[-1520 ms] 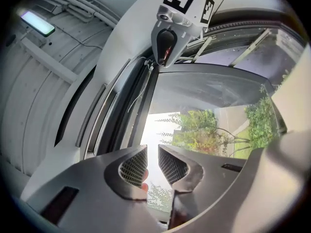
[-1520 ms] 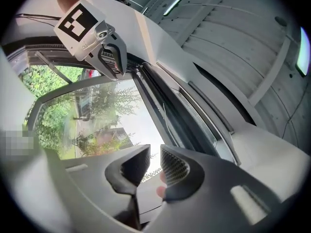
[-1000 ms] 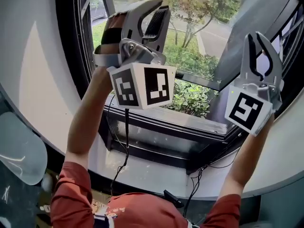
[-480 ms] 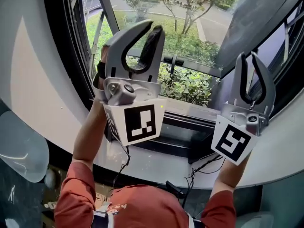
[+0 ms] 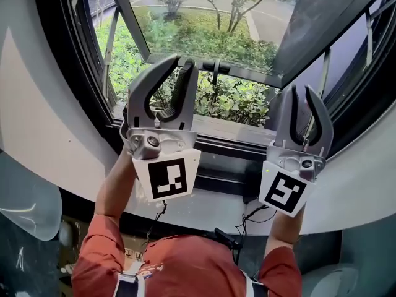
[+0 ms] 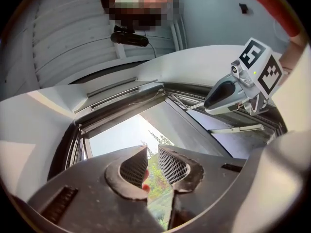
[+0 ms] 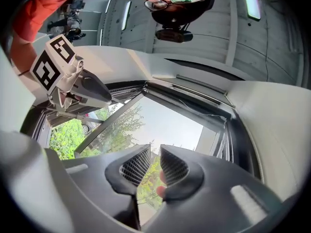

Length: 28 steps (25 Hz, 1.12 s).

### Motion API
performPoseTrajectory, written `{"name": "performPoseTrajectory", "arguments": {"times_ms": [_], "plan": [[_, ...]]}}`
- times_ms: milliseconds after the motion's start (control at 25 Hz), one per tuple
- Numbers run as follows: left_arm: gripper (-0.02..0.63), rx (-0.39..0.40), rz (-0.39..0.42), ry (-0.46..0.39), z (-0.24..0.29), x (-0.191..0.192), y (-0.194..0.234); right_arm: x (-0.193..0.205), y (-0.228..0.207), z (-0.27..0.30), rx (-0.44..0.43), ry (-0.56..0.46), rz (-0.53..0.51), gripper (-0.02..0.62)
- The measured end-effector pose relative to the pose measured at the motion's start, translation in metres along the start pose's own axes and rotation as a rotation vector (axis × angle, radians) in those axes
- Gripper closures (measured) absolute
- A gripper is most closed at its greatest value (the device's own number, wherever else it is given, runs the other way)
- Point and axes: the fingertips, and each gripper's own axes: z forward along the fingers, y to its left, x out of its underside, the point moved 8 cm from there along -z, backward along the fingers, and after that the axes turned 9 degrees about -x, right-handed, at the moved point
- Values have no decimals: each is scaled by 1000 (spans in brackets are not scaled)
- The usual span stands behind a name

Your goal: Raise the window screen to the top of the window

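Head view: the left tongs point(image 5: 185, 64) and right tongs point(image 5: 301, 90) both point up into the window, jaws slightly parted, gripping nothing. A dark crossbar point(image 5: 247, 74), probably the window screen's bottom rail, runs sideways across the opening. The left tips overlap it and the right tips sit just below its right end. An open casement pane point(image 5: 315, 23) slants above that end.

Left gripper view: only sky and foliage show between the released jaws, and the window frame point(image 6: 121, 106) top lies beyond.

Right gripper view: likewise empty, with no crossbar in sight.
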Motion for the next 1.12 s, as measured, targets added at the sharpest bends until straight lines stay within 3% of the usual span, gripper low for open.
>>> {"name": "performPoseTrajectory", "arguments": {"times_ms": [440,720,880,1120], "plan": [[534,37,-181,102,-43,42,-25,49,25,-43,17,66,211,523],[534,88,-248,182,-74,69,-43,70,58,-66,-5,117,321,523],[534,117,-234,213,-89,79,-51,84,80,-82,-46,174,371,523],[534,134,-325,313,-123,97,-61,89,106,-98,-65,220,481,523]]}}
